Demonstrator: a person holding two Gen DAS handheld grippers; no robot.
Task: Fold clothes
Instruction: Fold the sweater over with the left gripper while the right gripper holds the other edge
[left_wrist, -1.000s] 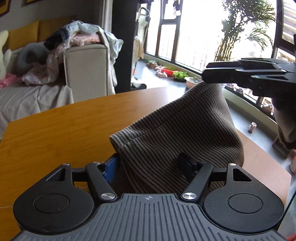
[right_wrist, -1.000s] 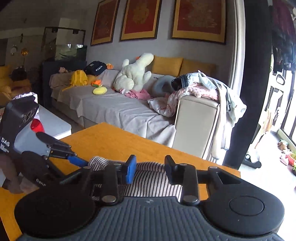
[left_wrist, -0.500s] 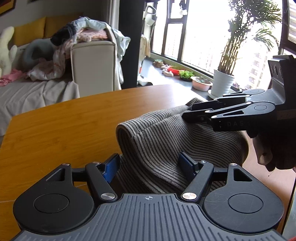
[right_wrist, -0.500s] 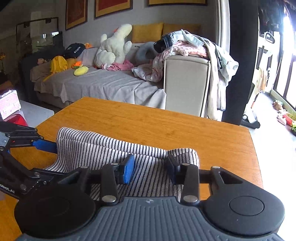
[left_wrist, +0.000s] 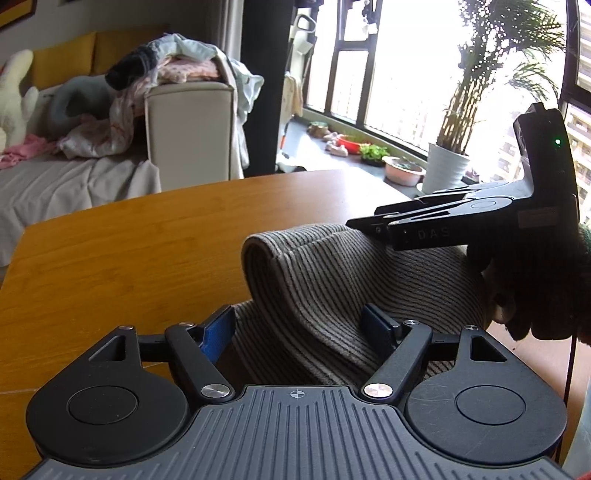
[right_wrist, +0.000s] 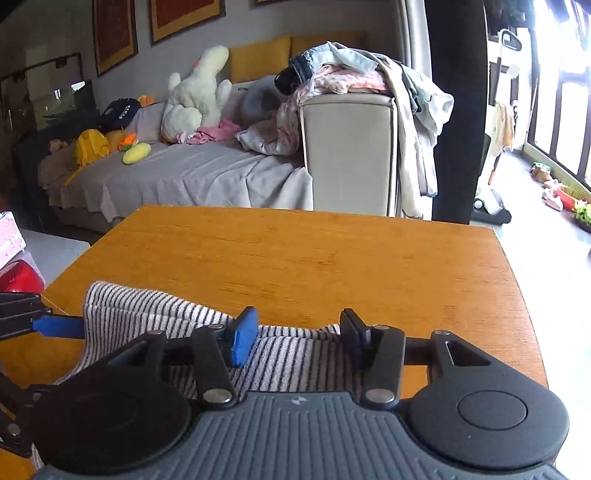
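Garment: the striped top (left_wrist: 332, 280) lies doubled on the wooden table (right_wrist: 314, 254), its rolled fold edge raised toward the far side.
Left gripper (left_wrist: 301, 325): jaws spread wide, cloth bunched between the pads but not pinched.
Right gripper (right_wrist: 295, 339): jaws parted over the near hem, nothing clamped (seen from the left wrist view it rests on top of the fold).
Step in hand: judged to be letting the fold settle and squaring it.
Doing it well: draw both grippers back level, without snagging loose fabric, then press the raised edge flat so the layers align.
Risk: a pad catching the knit could drag the fold open.
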